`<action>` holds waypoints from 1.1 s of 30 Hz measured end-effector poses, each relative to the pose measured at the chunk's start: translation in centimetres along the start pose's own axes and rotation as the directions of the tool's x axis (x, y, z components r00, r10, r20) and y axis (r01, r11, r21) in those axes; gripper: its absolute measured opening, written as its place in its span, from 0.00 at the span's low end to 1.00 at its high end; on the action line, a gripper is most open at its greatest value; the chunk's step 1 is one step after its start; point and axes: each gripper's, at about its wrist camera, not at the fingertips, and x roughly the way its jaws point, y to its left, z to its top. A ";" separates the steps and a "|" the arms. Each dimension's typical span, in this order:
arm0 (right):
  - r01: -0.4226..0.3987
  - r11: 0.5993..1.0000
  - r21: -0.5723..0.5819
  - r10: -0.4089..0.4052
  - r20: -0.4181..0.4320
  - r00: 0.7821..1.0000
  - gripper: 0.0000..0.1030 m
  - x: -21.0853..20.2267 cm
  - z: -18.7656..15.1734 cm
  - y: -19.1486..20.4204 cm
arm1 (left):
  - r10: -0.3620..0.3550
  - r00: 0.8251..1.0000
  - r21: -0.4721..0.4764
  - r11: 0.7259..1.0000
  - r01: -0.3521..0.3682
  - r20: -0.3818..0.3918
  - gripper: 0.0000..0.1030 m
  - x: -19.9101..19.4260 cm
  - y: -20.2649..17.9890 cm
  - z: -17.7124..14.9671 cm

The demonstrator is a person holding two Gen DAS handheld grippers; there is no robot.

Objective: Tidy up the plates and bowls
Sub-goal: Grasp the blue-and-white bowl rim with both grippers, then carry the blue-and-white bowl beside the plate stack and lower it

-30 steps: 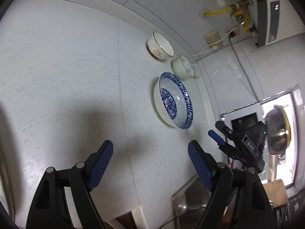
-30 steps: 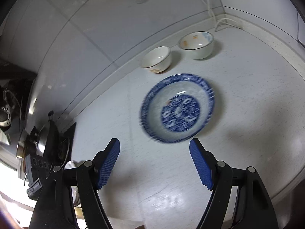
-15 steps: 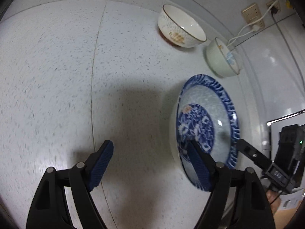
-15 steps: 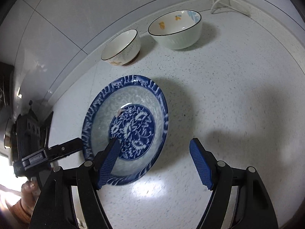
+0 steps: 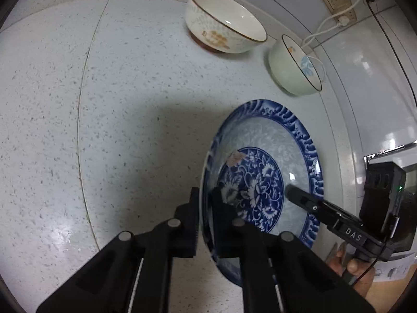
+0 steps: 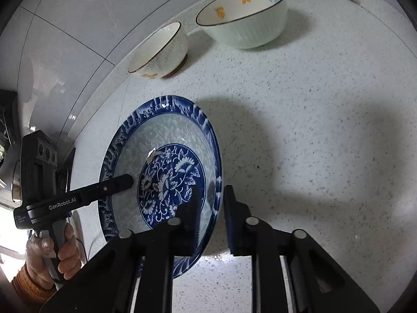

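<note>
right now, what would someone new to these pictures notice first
The blue-and-white floral plate on the speckled counter dominates both views, with the left gripper and the right gripper each shut on opposite sides of its rim, their jaws having just closed. Behind it, near the wall, stand a cream bowl with a brown foot and a pale green ribbed bowl, apart from each other.

A speckled, polished stone-like finish is seen on the surface [image 5: 130, 104], with a soft sheen. Glossy glazed ceramic is noted on the blue-patterned plate [image 5: 299, 140], the cream bowl [image 5: 221, 34] and the pale green ribbed bowl [image 6: 250, 31]. Matt black plastic is observed on the left tongs [image 5: 206, 208] and right tongs [image 6: 211, 203]. Glossy wall tiles [image 6: 78, 13] are recorded.
</note>
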 end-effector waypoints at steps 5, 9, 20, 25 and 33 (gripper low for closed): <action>0.047 0.999 -0.001 -0.047 0.001 0.999 0.11 -0.1 -0.3 0.7 | -0.034 0.999 -0.017 0.999 0.034 -0.015 0.08 -0.9 0.5 -1.1; 0.045 0.999 -0.008 -0.045 0.028 0.999 0.11 -1.3 -1.1 2.4 | -0.070 0.998 -0.030 0.997 0.069 -0.007 0.08 -3.7 1.4 -3.0; -0.028 0.996 -0.084 0.031 0.034 0.999 0.11 -3.4 -7.0 11.5 | -0.070 0.997 -0.046 0.996 0.072 0.043 0.08 -13.4 7.9 -11.8; -0.019 0.992 -0.121 0.014 -0.042 0.999 0.11 -1.0 -10.2 14.7 | -0.063 0.998 -0.094 0.993 0.065 0.029 0.08 -13.8 11.8 -15.0; 0.025 0.990 -0.137 -0.047 -0.161 0.986 0.11 3.6 -12.1 15.5 | -0.029 1.000 -0.131 0.991 0.030 0.012 0.09 -12.6 14.3 -16.9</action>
